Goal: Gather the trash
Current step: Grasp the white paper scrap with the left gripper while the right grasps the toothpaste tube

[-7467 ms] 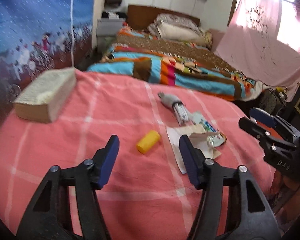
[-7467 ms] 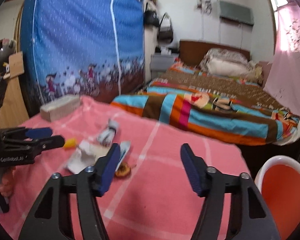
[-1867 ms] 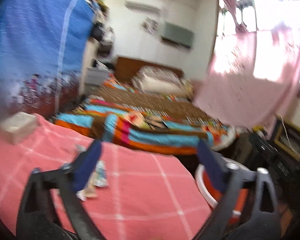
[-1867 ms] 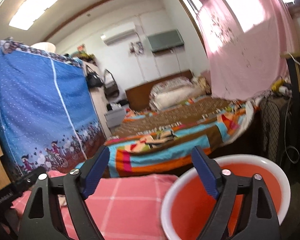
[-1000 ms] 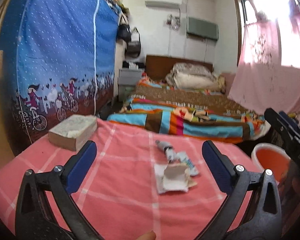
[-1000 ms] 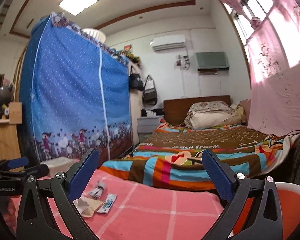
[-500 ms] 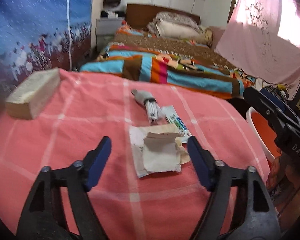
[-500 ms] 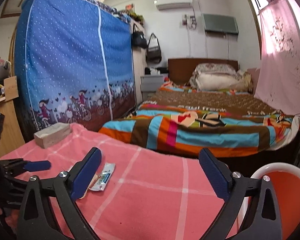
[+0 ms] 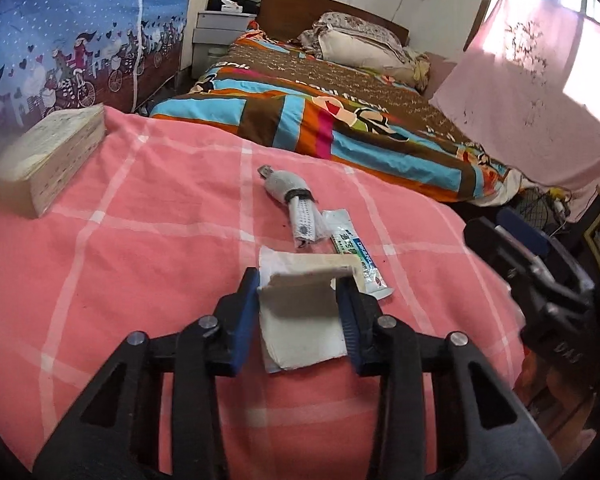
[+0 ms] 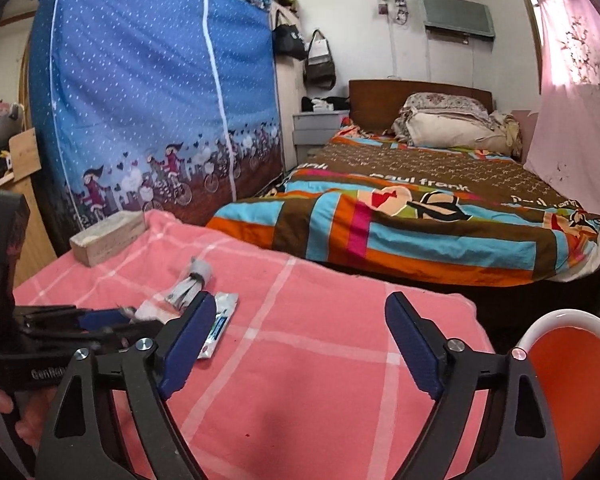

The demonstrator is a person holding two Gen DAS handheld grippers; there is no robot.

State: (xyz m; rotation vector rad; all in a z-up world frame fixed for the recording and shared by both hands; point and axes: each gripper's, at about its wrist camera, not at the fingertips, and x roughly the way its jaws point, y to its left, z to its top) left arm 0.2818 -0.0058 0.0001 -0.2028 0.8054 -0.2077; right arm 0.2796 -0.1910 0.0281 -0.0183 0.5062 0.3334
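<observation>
On the pink checked cloth (image 9: 140,240) lies a white folded paper scrap (image 9: 300,332). My left gripper (image 9: 300,312) straddles it, jaws closing, and both blue pads touch its side edges while its flap stands up. Behind it lie a blue-and-white sachet (image 9: 356,252) and a grey-white rolled bundle (image 9: 296,208). My right gripper (image 10: 300,344) hovers over bare cloth to the right of the trash, jaws closing slightly, with nothing between them. It also shows in the left wrist view as the right gripper (image 9: 532,272). The left gripper (image 10: 100,320) appears at the left of the right wrist view.
An orange basin with a white rim (image 10: 572,380) stands low at the right, past the cloth's edge. A thick pale book (image 9: 48,160) rests at the cloth's far left corner. A bed with a striped cover (image 10: 420,216) lies behind, and a blue printed wardrobe (image 10: 148,100) stands at the left.
My left gripper has tipped down and its jaws have narrowed from wide apart onto the paper scrap. The right gripper tilted down and narrowed a little. The yellow cylinder seen earliest is gone from the cloth.
</observation>
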